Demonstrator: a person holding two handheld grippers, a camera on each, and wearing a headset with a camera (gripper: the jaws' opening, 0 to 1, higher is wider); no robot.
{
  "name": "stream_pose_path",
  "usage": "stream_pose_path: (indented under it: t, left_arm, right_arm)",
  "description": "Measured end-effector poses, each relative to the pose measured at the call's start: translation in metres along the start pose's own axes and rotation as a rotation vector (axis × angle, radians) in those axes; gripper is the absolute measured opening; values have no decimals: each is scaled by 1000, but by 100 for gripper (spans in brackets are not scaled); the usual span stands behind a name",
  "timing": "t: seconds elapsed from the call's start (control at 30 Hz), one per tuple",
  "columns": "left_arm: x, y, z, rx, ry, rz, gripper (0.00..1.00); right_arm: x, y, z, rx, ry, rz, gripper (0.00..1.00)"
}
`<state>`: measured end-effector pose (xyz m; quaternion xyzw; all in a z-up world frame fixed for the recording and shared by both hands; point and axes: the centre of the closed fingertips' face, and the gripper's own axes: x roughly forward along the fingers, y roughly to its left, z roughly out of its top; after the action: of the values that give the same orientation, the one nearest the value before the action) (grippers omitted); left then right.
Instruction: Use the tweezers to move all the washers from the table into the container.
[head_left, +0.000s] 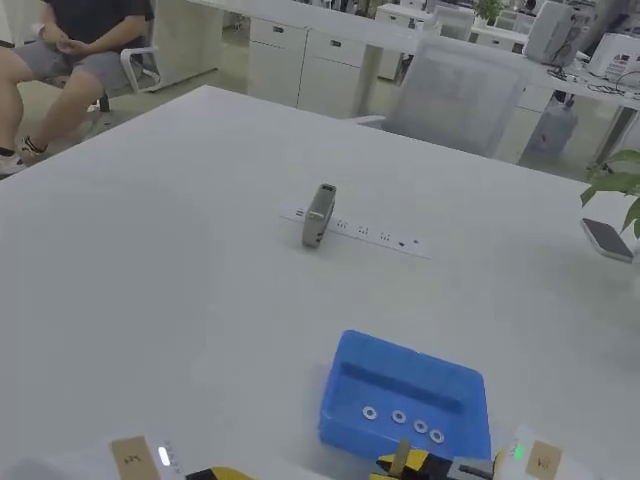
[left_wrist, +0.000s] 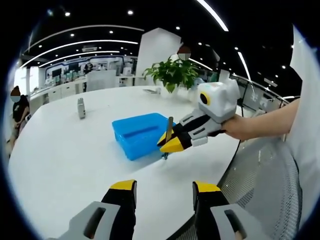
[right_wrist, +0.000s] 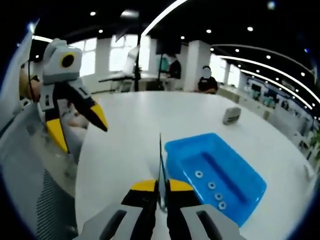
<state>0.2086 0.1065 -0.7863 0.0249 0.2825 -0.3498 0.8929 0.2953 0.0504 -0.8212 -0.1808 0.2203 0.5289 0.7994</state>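
Observation:
A blue container (head_left: 345, 385) stands near the table's front edge with several washers (head_left: 398, 417) lying in a row on its floor. My right gripper (right_wrist: 160, 189) is shut on thin metal tweezers (right_wrist: 161, 160), whose tip points up beside the container's (right_wrist: 175, 147) near corner; the washers (right_wrist: 211, 185) show inside. That right gripper (left_wrist: 169, 146) hovers at the container's (left_wrist: 135, 135) near side in the left gripper view. My left gripper (left_wrist: 164, 192) is open and holds nothing, off to the left (right_wrist: 80, 136) over the table's edge.
A power strip with a grey adapter (head_left: 318, 215) sits mid-table. A phone (head_left: 608, 238) and a potted plant (head_left: 620, 185) are at the right edge. A person sits on a chair (head_left: 75, 50) beyond the far left corner. Desks and a chair stand behind.

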Motion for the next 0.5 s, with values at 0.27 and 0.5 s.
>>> stream_pose_path:
  t: [0.27, 0.5]
  left_arm:
    - [-1, 2, 1, -6, -10, 9, 44]
    - [-2, 3, 3, -27, -22, 8, 44]
  right_arm:
    - [-12, -1, 37, 292, -171, 81, 3]
    - [-15, -21, 70, 309, -254, 75, 3]
